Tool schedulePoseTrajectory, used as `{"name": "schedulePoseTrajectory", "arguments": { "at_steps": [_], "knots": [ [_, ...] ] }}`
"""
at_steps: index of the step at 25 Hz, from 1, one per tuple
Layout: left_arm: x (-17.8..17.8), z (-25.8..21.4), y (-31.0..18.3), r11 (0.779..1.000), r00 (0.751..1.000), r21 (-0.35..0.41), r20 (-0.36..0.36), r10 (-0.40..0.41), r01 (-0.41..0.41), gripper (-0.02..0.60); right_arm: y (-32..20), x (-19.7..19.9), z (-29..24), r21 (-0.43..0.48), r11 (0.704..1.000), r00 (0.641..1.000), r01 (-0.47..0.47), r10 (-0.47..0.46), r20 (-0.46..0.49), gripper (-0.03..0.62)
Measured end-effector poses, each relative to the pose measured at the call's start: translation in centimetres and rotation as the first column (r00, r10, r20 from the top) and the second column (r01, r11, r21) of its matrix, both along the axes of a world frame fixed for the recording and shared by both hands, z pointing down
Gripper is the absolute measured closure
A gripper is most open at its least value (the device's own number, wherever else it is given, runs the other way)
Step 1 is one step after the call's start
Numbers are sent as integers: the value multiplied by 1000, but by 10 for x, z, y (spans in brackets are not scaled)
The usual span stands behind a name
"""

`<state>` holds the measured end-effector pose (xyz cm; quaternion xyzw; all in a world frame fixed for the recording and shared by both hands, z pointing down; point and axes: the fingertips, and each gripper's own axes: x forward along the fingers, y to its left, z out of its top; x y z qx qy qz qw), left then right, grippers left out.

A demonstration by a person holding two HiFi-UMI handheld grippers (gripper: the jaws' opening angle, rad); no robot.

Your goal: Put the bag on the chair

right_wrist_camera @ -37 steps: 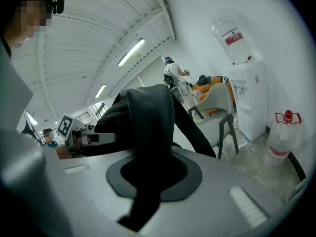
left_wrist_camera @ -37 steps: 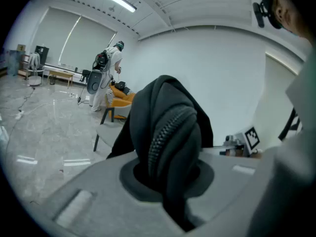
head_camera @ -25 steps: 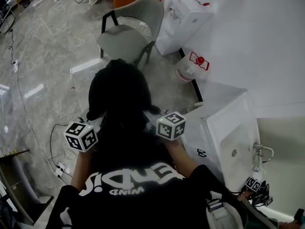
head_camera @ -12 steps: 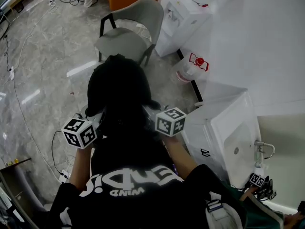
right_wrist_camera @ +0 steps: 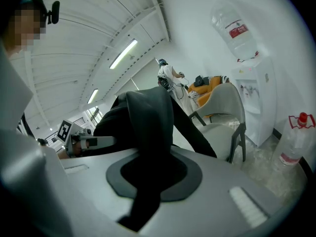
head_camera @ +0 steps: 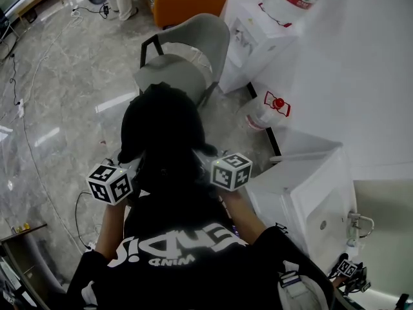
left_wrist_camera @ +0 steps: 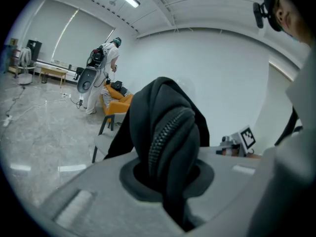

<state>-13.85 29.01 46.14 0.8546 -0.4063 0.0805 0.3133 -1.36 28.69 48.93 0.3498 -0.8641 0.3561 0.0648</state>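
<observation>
Black bag [head_camera: 161,131], clamped by left hand-held gripper [left_wrist_camera: 168,181] and right hand-held gripper [right_wrist_camera: 150,174], hangs before the chair [head_camera: 177,70] seat's edge, floor [head_camera: 58,95] open leftward.

Left gripper [left_wrist_camera: 168,179]: jaws clamped on zippered fold of black bag [left_wrist_camera: 170,127].
Grey chair [left_wrist_camera: 104,141]: behind bag, left.
Person [left_wrist_camera: 101,75]: standing far beyond bag, left.

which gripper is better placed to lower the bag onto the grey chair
Right, marginally: the left gripper and right gripper both clamp the bag, but the chair stands slightly toward the right side ahead.
</observation>
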Motion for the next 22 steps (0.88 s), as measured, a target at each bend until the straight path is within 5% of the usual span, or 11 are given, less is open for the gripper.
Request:
{"name": "schedulePoseTrajectory", "arguments": {
  "at_steps": [22],
  "knots": [
    [38,-22,-238,985,985,-24,-25,-169,168,548,-249,38,-21,-14,989,989,148,-147,19,557]
  ]
}}
